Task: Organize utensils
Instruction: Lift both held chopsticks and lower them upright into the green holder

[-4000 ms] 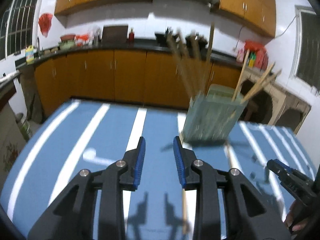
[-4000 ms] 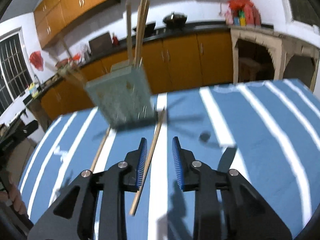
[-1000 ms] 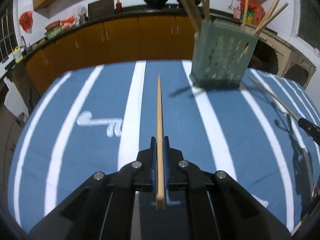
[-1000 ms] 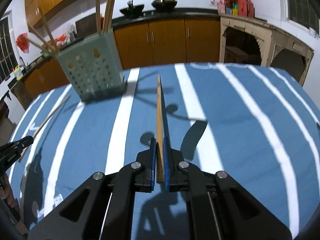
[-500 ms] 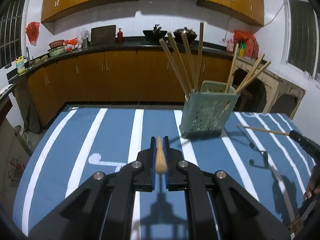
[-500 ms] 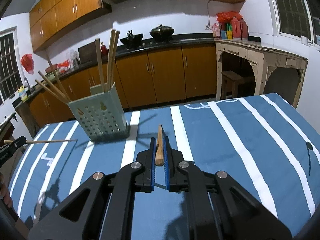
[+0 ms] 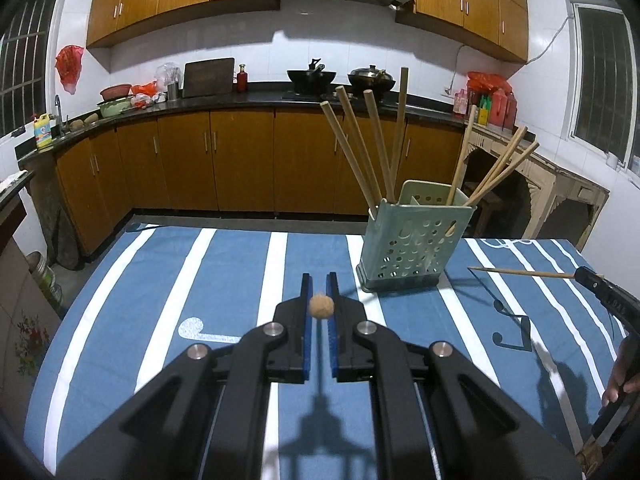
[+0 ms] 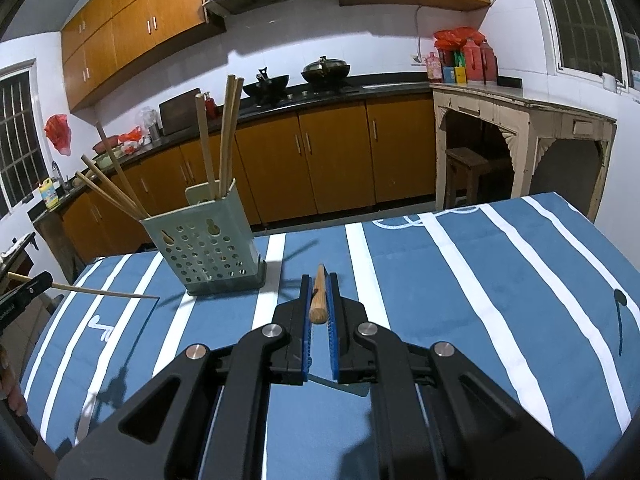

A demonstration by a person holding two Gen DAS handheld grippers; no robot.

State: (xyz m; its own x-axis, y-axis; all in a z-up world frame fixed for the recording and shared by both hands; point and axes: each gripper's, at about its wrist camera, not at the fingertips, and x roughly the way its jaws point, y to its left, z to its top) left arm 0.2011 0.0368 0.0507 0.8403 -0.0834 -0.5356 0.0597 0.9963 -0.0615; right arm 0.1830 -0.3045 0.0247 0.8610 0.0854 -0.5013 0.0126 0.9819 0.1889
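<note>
The left gripper [image 7: 319, 294] is pinching a wooden chopstick [image 7: 320, 306] between its blue pads, and we are looking straight down its blunt end. The right gripper [image 8: 319, 294] is clamping a second chopstick [image 8: 318, 299] the same way, thick end toward the camera. Both are hanging above the blue table cloth with white stripes [image 7: 224, 276]. The pale green perforated utensil holder [image 7: 414, 240] is standing upright toward the far edge of the table, and more chopsticks [image 7: 362, 148] are leaning out of its compartments, some to one side, some to the other. From the left camera, the right-hand stick is showing as a thin level line near the table's right edge; from the right camera, the left-hand stick is lying level out near the left edge.
</note>
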